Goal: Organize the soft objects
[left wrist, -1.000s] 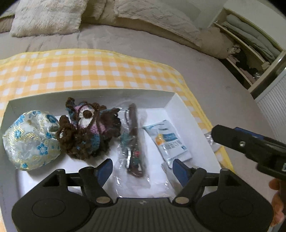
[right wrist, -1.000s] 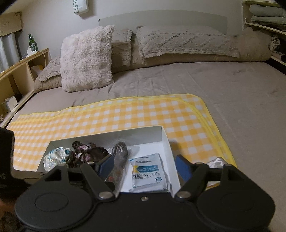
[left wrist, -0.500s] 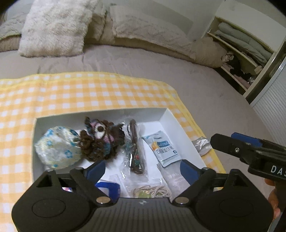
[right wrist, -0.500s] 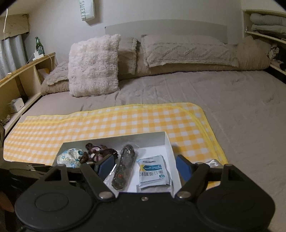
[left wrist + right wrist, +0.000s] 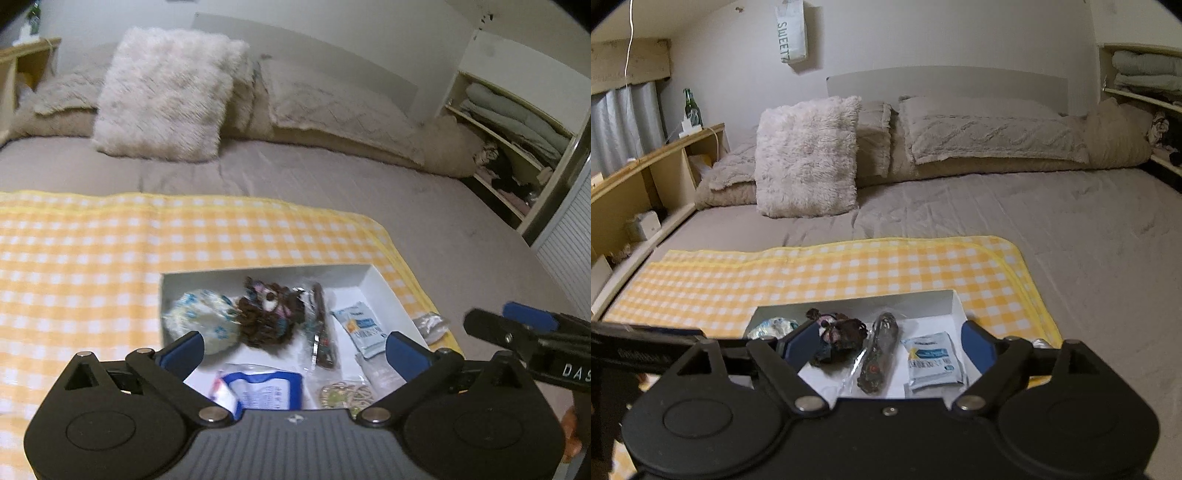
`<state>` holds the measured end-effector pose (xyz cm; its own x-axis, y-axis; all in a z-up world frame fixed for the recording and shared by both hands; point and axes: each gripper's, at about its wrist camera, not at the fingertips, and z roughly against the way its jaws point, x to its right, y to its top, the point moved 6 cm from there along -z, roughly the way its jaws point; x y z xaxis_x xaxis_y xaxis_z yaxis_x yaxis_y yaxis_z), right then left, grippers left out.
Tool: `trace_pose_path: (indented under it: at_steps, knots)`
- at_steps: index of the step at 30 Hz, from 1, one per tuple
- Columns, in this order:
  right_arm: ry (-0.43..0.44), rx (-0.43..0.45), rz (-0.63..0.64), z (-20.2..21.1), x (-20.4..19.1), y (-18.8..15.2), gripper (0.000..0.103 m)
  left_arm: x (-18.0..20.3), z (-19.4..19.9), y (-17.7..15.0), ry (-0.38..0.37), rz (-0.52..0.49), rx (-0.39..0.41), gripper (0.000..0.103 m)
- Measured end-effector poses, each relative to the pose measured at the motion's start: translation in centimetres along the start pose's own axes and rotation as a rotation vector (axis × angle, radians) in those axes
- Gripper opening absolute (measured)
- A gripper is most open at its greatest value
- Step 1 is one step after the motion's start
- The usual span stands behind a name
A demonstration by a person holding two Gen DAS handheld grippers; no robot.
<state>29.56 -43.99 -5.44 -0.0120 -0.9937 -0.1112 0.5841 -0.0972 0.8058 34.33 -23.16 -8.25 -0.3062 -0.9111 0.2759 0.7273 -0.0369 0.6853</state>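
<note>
You have most of the soft things already in the white box (image 5: 380,284), which sits on the yellow checked cloth (image 5: 110,266) spread over the bed (image 5: 332,184). From left to right along its far side lie the flowered pouch (image 5: 201,323), the brown crochet toy (image 5: 267,319), a dark strap in a clear bag (image 5: 321,332) and the white-and-blue packet (image 5: 364,328). Nearer you are a blue-edged packet (image 5: 258,391) and a small bag of rubber bands (image 5: 345,395). One crinkled silver packet (image 5: 430,325) lies outside the box, just beside its right wall, so that looks like the piece left to put away.

Your left hand-held gripper (image 5: 293,349) stands wide with nothing between its pads, and its jaws have just been opening. Your right hand-held gripper (image 5: 888,345) is also spread wide and holds nothing, and its jaws have likewise just been opening.

Compared with a second ago, both views sit higher and further back: the box looks smaller, more of the cloth, the pillows and the headboard show, and the near packets have come into sight in the left view
</note>
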Motion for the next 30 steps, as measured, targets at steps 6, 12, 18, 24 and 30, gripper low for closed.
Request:
trace_pose_path:
  at_steps: [6, 12, 18, 24, 30]
  knots:
    - [-0.021, 0.025, -0.002, 2.6, -0.7, -0.1, 0.093, -1.1, 3.6, 0.4, 0.088, -0.021, 0.048, 0.103]
    - [0.002, 0.039, 0.015, 5.4, -2.1, -1.0, 0.095, -1.6, 7.8, -0.1, 0.145, -0.063, 0.101, 0.103]
    - [-0.033, 0.052, 0.029, 7.8, -3.3, -1.9, 0.099, -1.6, 11.1, -1.9, 0.142, -0.074, 0.129, 0.103]
    - [-0.048, 0.097, 0.015, 11.0, -4.4, -2.6, 0.103, -1.2, 14.3, -3.6, 0.197, -0.109, 0.165, 0.103]
    - [-0.043, 0.122, 0.042, 13.8, -6.1, -4.0, 0.103, -1.6, 17.4, -6.0, 0.227, -0.113, 0.203, 0.103]
